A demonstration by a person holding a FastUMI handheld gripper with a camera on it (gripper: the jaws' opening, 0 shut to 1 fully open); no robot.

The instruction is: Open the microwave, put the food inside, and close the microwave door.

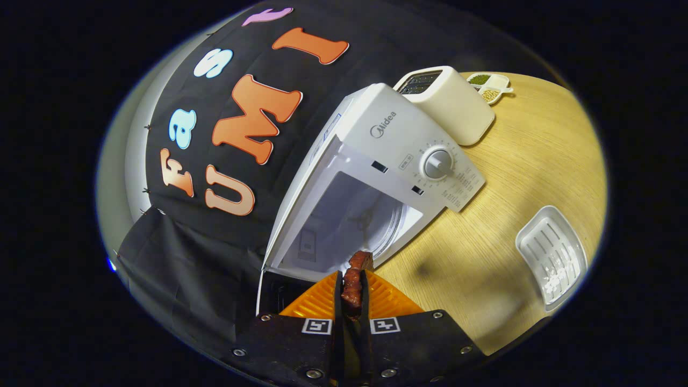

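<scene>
A white microwave stands on the wooden table, seen tilted, with its door swung open toward me. Its lit cavity with the round turntable faces the fingers. My gripper is shut on a reddish-brown piece of food, a strip of meat pinched upright between both fingers. The food's tip reaches the cavity's front opening, just ahead of the fingertips.
A cream toaster stands beyond the microwave. A small white dish of beans lies past it. A white ribbed tray rests on the table off to the right of the fingers. Black cloth hangs to the left.
</scene>
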